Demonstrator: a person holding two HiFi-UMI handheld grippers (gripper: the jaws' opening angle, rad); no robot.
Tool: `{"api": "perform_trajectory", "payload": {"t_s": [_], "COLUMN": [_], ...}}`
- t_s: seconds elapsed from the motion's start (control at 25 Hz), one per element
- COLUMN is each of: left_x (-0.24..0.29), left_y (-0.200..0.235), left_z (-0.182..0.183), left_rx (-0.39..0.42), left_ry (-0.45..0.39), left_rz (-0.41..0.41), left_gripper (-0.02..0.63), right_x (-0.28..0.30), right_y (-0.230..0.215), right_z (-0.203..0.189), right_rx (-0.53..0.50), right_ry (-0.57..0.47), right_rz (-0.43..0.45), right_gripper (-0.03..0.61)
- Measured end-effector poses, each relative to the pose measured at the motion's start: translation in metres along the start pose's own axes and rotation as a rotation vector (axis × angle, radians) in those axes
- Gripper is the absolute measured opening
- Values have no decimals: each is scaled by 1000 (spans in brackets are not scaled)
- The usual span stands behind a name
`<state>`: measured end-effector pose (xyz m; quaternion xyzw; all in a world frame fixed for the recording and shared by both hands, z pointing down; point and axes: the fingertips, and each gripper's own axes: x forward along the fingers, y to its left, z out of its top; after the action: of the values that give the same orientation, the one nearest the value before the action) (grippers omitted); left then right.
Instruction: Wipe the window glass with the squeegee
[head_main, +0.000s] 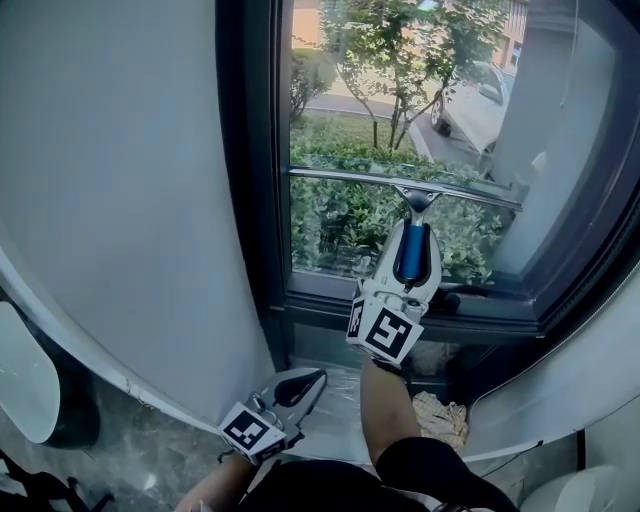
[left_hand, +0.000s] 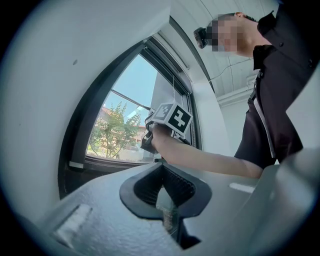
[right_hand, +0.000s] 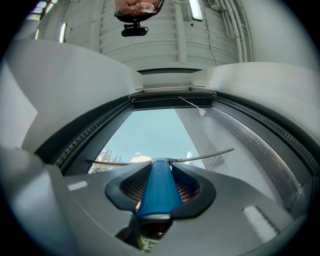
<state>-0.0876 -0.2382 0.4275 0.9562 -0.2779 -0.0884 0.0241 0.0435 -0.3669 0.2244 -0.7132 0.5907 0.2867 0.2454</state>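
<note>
Free window glass (head_main: 400, 100) is left at 12 o'clock above the squeegee (head_main: 414, 200). Passage is barred at 9 o'clock by the dark frame (head_main: 250, 150), and at 6 o'clock by the sill (head_main: 500, 312), close beneath the handle.

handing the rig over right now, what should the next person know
Right tongs: shut on the squeegee by its blue handle, with the blade level across the window glass, low on the pane.
Left tongs: shut and empty, held low beside the wall under the window.
Done: cannot tell which parts are already wiped.
Left: at least the strip between the blade and the bottom frame; probably pull down to the frame next.
</note>
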Motion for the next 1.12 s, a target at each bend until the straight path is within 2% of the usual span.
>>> {"api": "perform_trajectory", "payload": {"t_s": [0.2,0.64,0.8,1.12], "left_x": [-4,-4,-8,-10], "left_y": [6,-1,-1,1], "left_z": [-7,3,-9,-12], "left_rx": [11,-26,-15,-46], "left_ry": [-12,-5,16,28], "left_rz": [12,15,9,10], "left_gripper": [-2,-2,-2,-2], "right_x": [-5,-17,-20,-36], "right_y": [0,0,0,0], "right_z": [-5,-14,-17,-31], "right_rx": [5,1,-2,-8], "right_ry": [17,44,52,89], "right_rz": [2,-3,-5,-3], "right_gripper": [130,130,130,130]}}
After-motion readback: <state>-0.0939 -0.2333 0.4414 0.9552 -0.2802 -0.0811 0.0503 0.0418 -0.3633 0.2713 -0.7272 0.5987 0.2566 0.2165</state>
